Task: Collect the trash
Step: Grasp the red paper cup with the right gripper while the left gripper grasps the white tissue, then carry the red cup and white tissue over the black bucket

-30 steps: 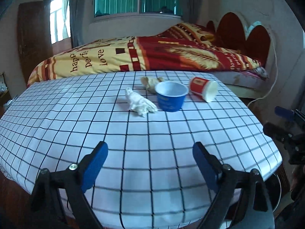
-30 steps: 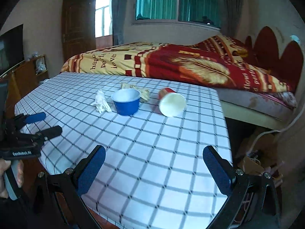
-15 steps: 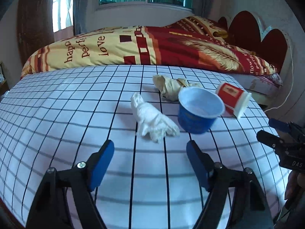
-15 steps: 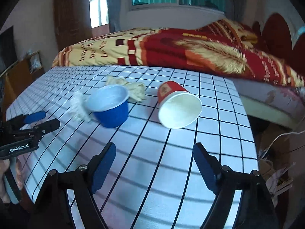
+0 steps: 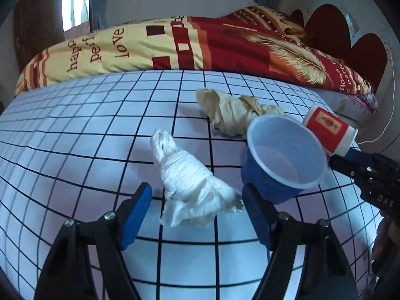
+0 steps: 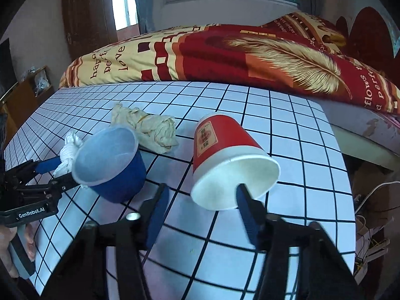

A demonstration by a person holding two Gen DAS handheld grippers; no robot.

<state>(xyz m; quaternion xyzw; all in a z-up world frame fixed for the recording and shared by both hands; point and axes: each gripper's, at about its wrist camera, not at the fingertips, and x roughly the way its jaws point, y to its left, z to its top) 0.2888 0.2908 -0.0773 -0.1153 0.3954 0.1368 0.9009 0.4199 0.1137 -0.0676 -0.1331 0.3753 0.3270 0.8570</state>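
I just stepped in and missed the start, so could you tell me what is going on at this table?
A person is clearing trash from a checked table with two handheld grippers. The left gripper is closing its jaws around a crumpled white plastic bag. The right gripper is closing at the rim of a tipped red paper cup. A blue cup and a beige wad wait untouched.

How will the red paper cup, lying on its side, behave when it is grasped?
The red paper cup looks empty and thin, so probably light and easily crushed. Lying on its side on the checked table, it may roll away if the closing right claw nudges it.
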